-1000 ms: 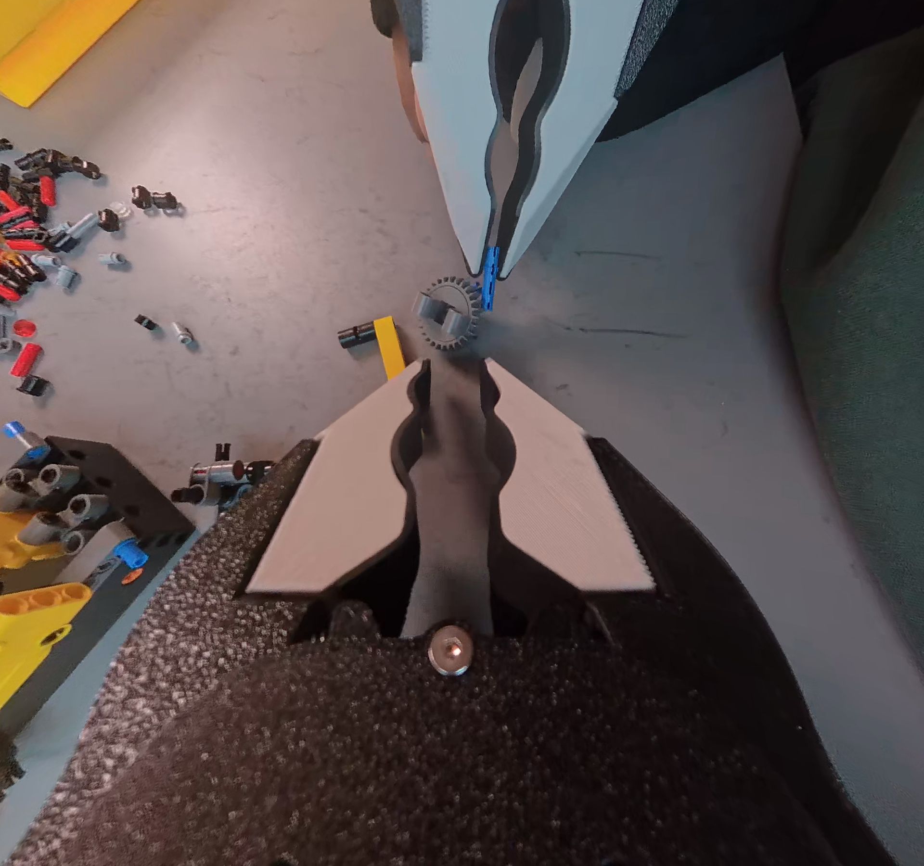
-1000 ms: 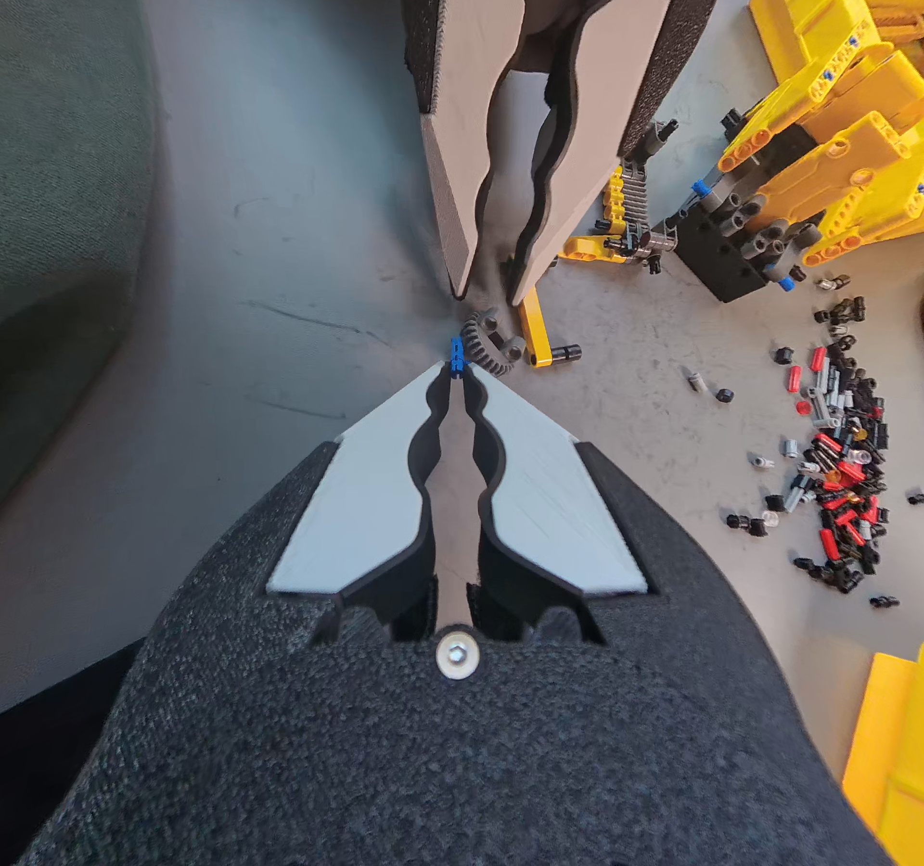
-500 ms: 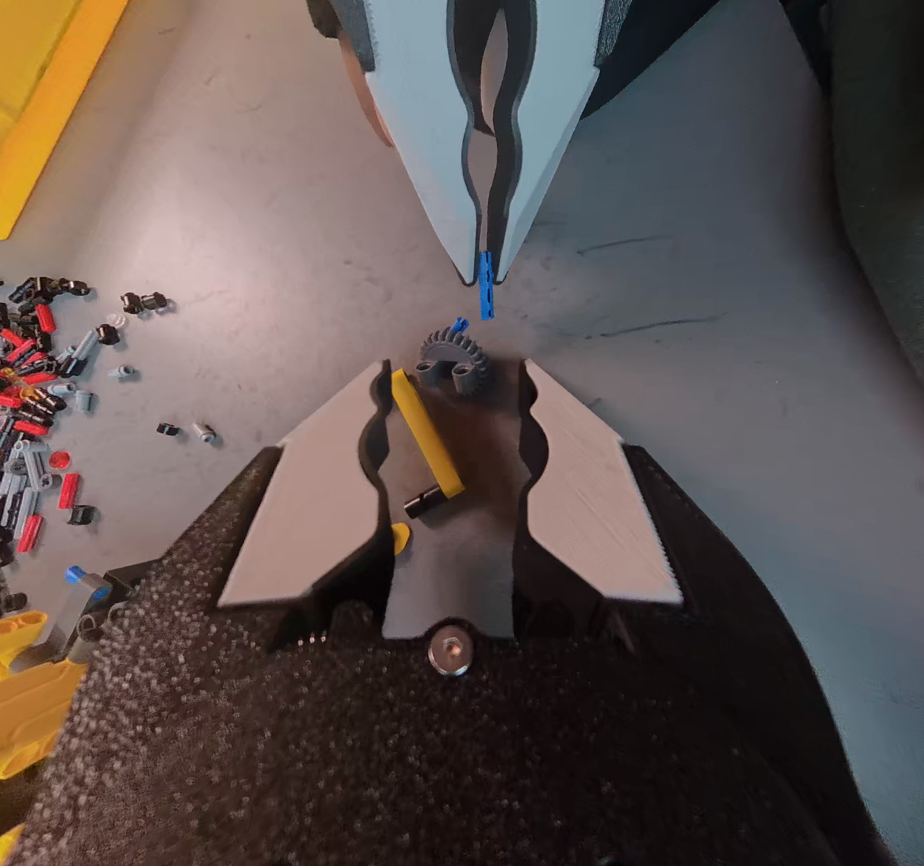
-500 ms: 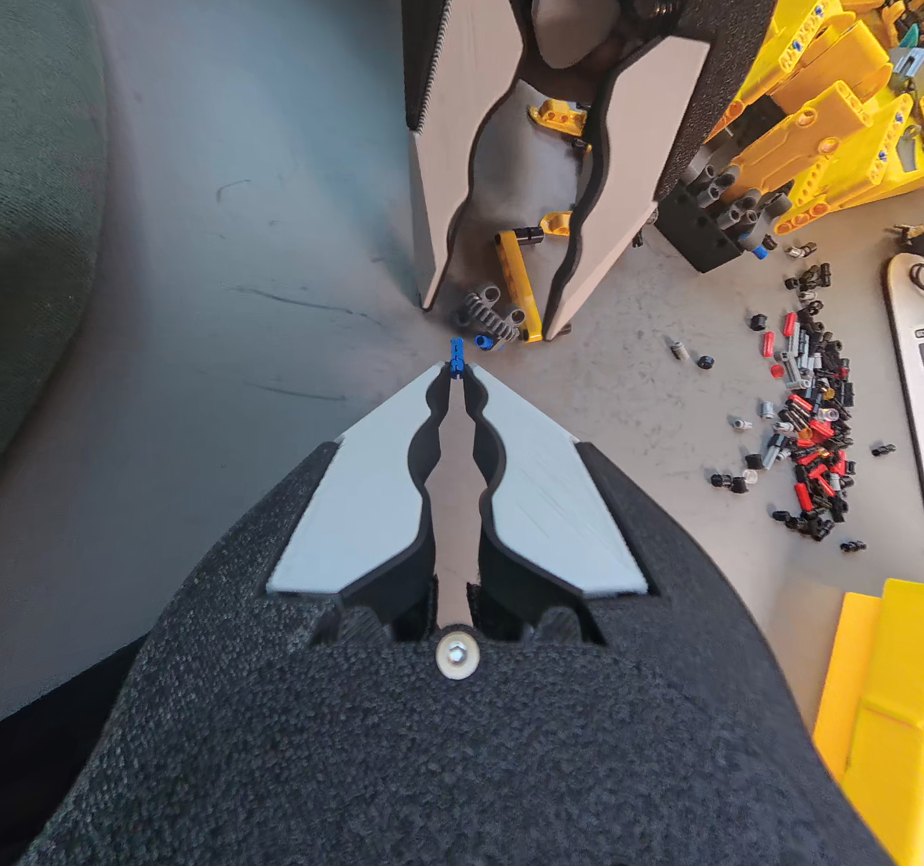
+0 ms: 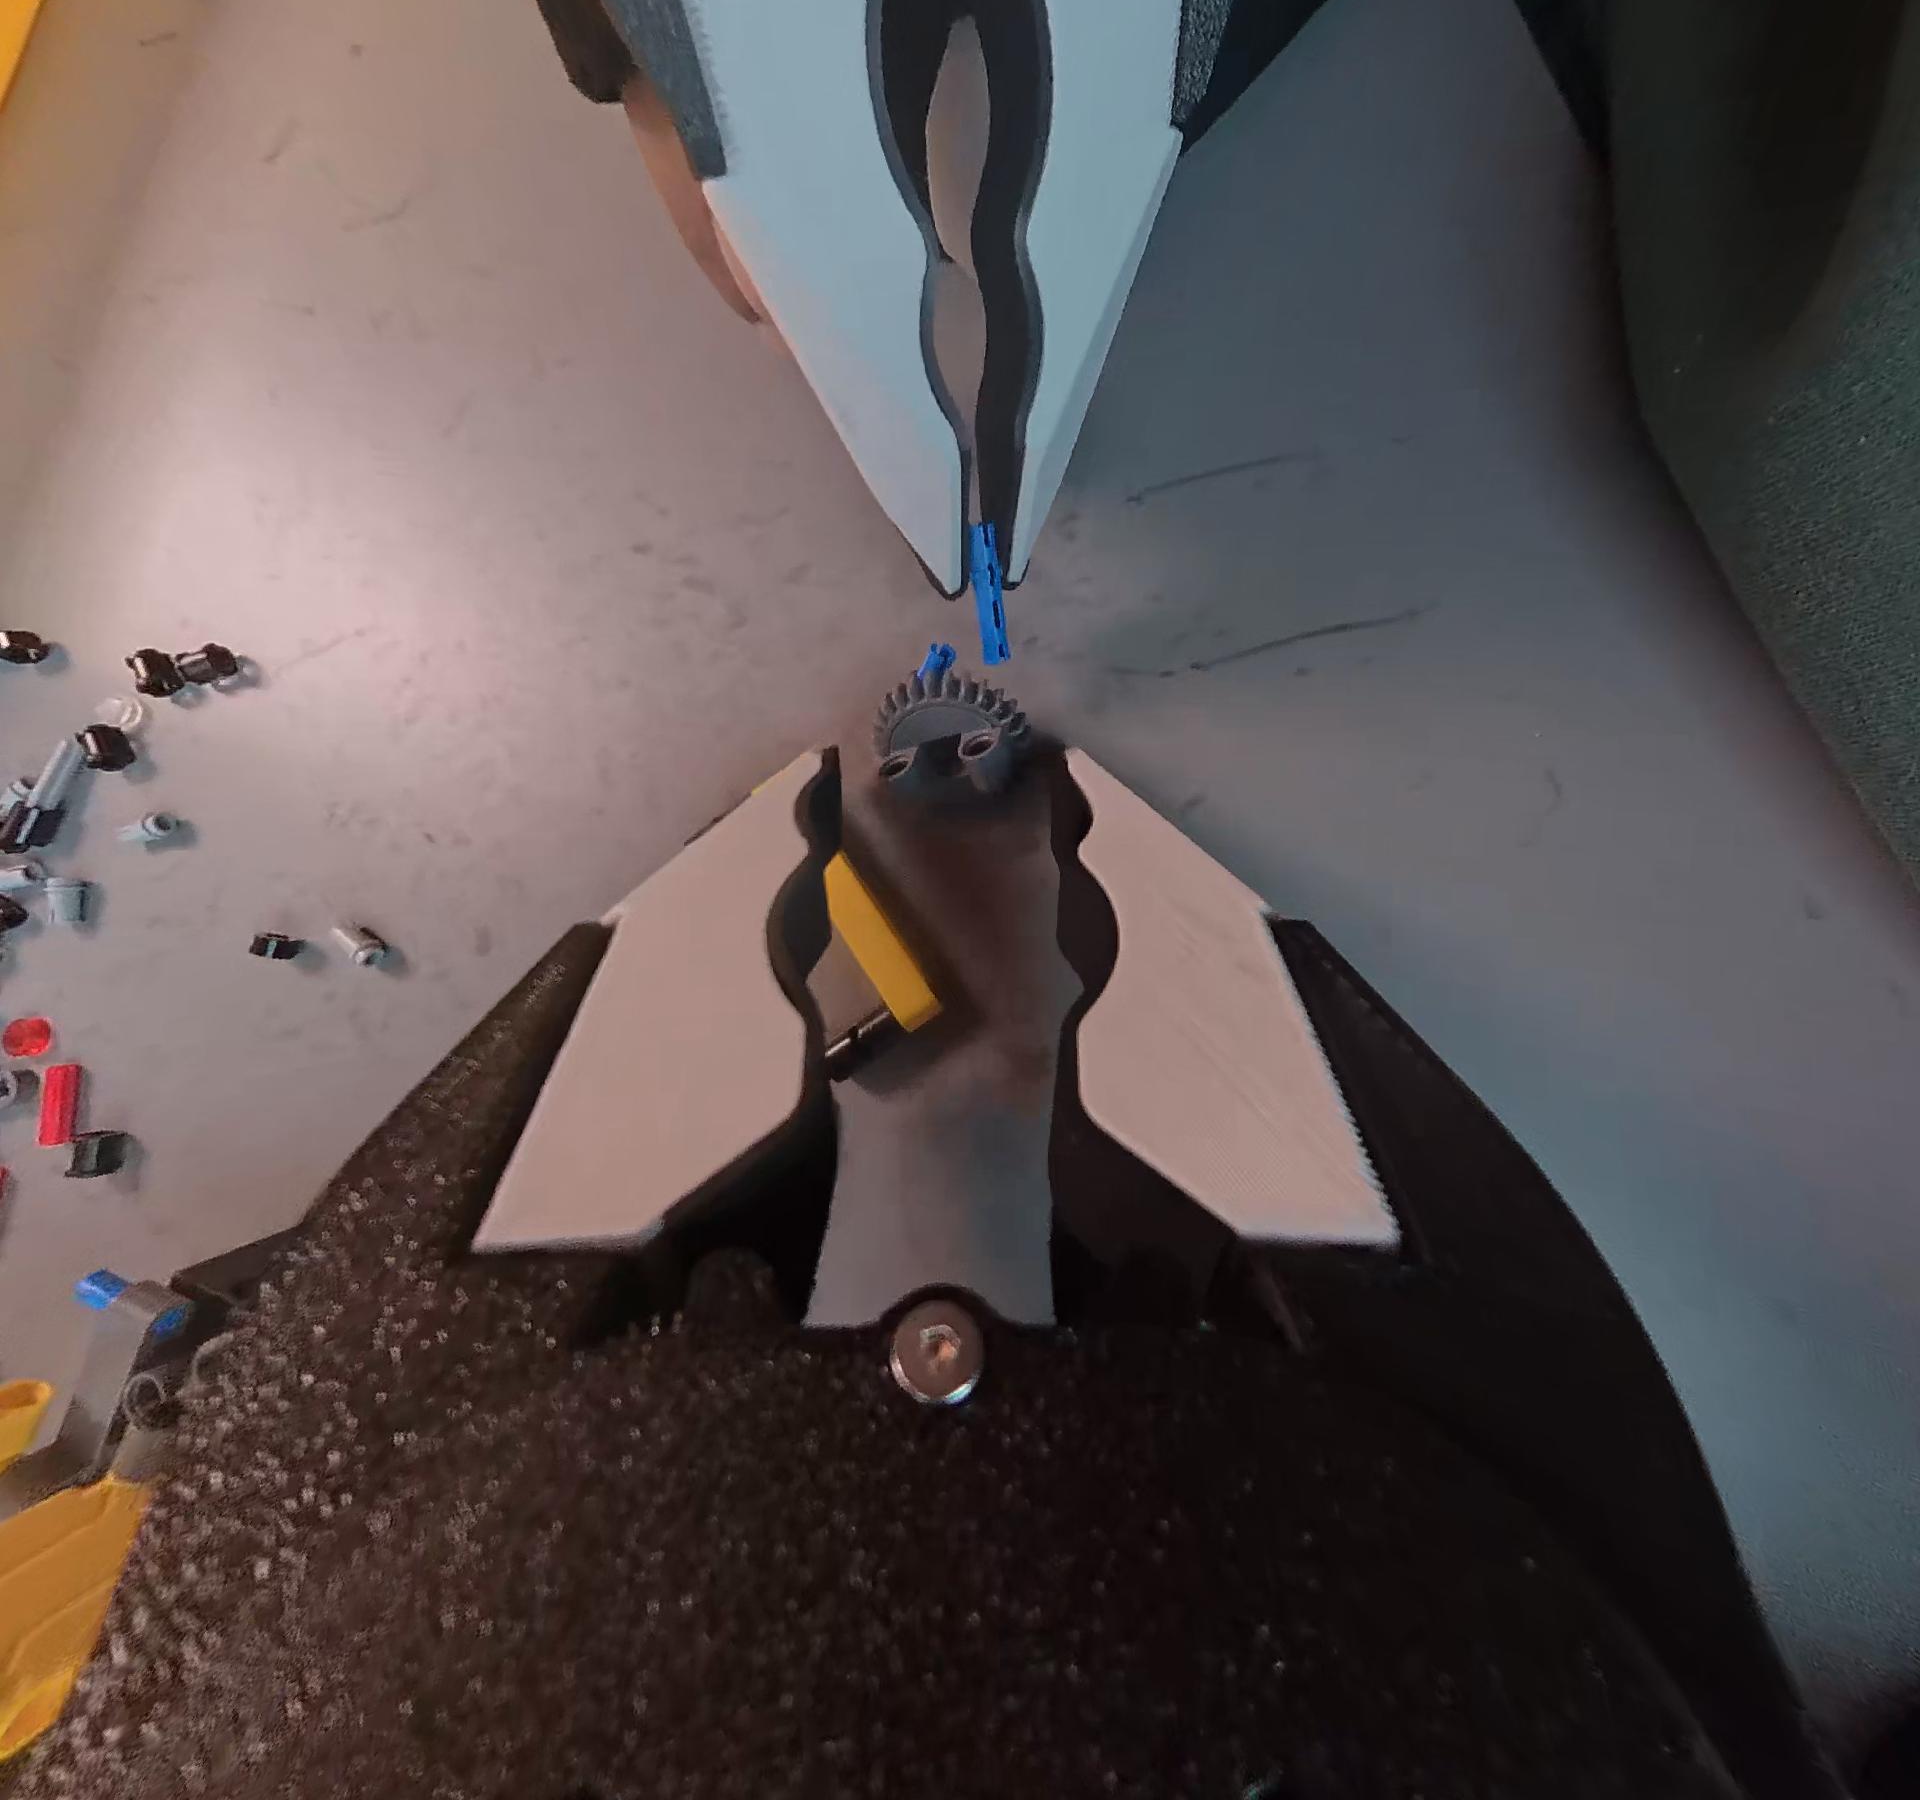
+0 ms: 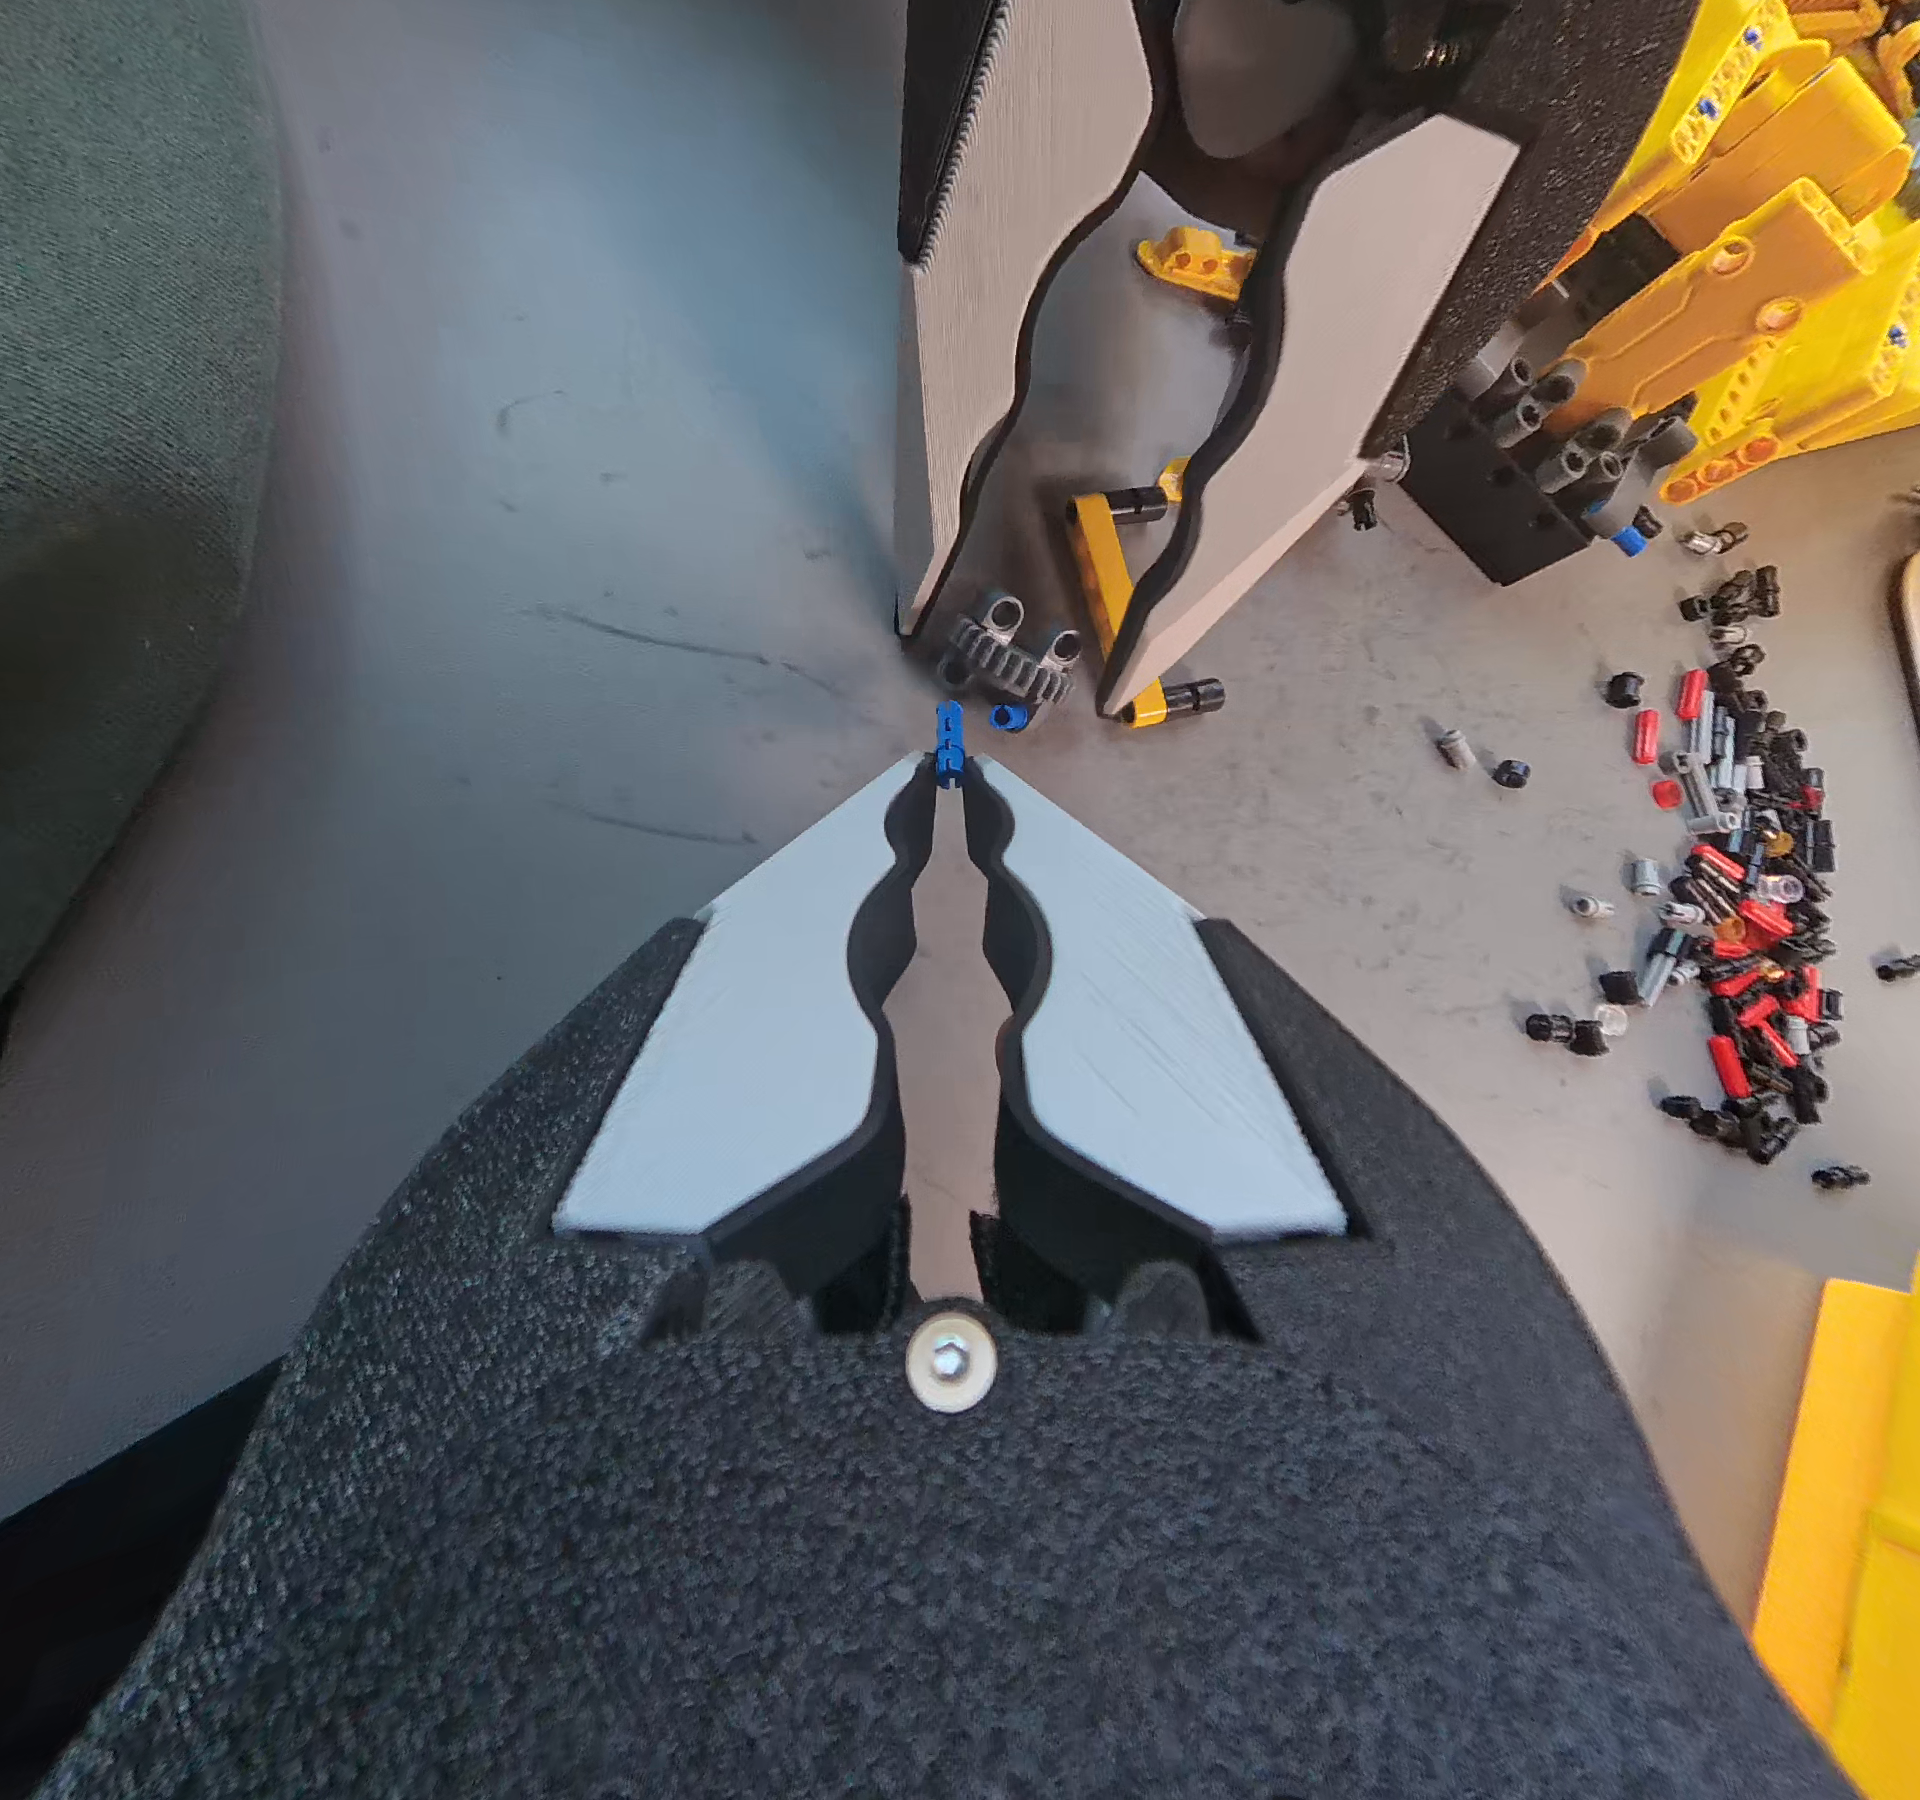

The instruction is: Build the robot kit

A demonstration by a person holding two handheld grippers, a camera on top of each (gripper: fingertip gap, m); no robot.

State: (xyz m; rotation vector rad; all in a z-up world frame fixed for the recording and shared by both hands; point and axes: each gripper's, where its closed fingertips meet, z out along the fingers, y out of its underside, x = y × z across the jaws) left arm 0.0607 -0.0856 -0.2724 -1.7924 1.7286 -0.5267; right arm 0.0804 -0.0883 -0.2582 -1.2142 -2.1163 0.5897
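L gripper [image 5: 948,763] has fingers spread wide over the grey gear [image 5: 951,737] and yellow beam [image 5: 878,940] on the worktop [image 5: 416,400]. R gripper [image 6: 948,763], opposite, fingers pinched on a blue pin [image 6: 949,737], tip just beside the gear. Loose bits [image 6: 1745,877] far right.

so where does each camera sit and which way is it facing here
Left wrist view: on the left gripper, looking along its open fingers and down at the grey table, facing the right gripper; grey gear piece at its fingertips.
Right wrist view: on the right gripper, shut on a blue pin, facing the left gripper.
Shared: both grippers, gear piece, blue pin, yellow beam, loose parts.
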